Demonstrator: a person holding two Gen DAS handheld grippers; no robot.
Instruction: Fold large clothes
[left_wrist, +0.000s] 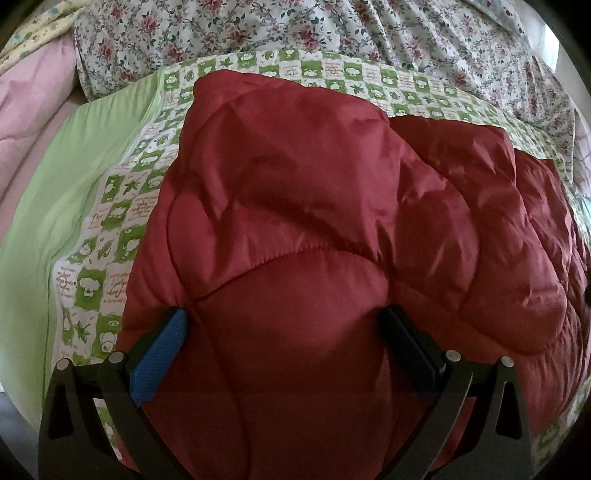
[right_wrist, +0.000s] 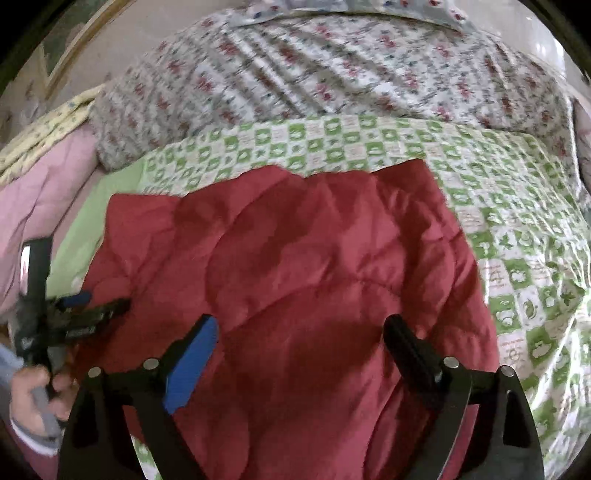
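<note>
A red quilted padded garment (left_wrist: 295, 206) lies bunched on a green and white checked sheet (left_wrist: 110, 206). My left gripper (left_wrist: 284, 319) hovers low over the garment's near end with its jaws wide apart. The fabric bulges up between the blue pad and the black finger, and neither clamps it. In the right wrist view the same garment (right_wrist: 295, 258) spreads out flatter. My right gripper (right_wrist: 301, 325) stands open above its near part, holding nothing. The left gripper (right_wrist: 99, 301) shows at the garment's left edge, held by a hand (right_wrist: 33, 391).
A floral quilt (left_wrist: 295, 33) is heaped along the far side of the bed. A pink quilt (right_wrist: 44, 184) and a yellow patterned cloth (right_wrist: 44, 129) lie at the left. Bare checked sheet (right_wrist: 517, 229) stretches right of the garment.
</note>
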